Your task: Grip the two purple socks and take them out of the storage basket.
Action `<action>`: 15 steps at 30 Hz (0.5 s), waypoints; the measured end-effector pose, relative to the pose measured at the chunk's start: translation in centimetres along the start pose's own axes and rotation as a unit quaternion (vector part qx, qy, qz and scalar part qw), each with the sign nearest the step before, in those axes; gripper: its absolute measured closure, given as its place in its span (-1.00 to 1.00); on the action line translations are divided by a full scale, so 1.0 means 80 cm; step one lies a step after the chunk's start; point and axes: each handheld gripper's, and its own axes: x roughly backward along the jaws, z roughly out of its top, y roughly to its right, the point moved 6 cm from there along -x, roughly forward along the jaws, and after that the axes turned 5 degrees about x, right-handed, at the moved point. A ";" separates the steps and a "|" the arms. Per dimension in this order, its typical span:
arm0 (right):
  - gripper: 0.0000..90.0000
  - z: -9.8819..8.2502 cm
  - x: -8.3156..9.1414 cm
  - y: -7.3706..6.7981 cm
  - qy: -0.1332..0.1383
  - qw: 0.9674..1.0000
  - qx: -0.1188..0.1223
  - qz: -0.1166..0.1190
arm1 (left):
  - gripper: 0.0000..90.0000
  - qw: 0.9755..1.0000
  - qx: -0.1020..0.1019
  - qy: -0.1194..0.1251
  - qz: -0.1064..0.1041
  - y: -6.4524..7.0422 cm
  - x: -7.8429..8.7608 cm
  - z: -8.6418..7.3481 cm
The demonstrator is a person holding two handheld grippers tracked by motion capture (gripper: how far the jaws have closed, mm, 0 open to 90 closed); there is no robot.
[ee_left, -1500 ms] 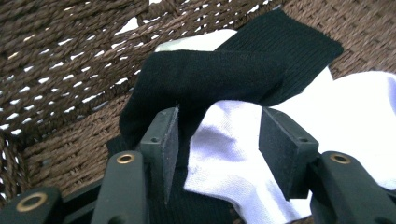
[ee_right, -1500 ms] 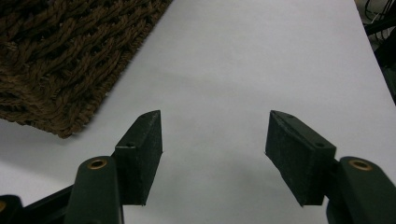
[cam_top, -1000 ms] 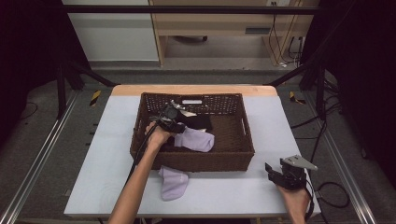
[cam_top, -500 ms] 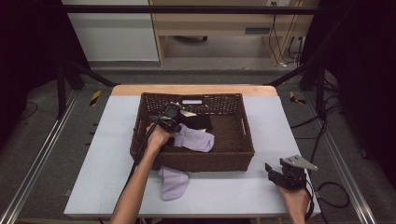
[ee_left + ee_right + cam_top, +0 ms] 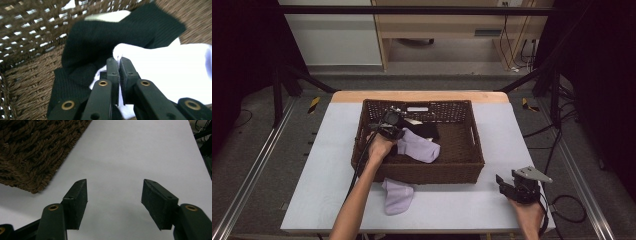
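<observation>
The table (image 5: 312, 150) is big and pale, and a brown basket (image 5: 462, 172) sits in the middle of it; inside the basket lie a black sock (image 5: 100, 42) and a light purple sock (image 5: 419, 147), with the purple one lying partly over the black one; one more purple sock (image 5: 398, 196) lies flat on the table just in front of the basket, so I think that one is already out and its pair comes next; the left gripper (image 5: 119, 63) has just squeezed its jaws together, and they pinch an edge of the purple sock in the basket; the lift is not done yet; the right gripper (image 5: 113, 195) waits over bare table beside the basket, jaws spread wide with nothing between them.
</observation>
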 end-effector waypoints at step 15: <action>-0.17 0.001 -0.003 -0.003 -0.003 1.000 0.004 0.002 | 0.06 0.998 -0.033 0.024 0.046 0.004 -0.001 -0.002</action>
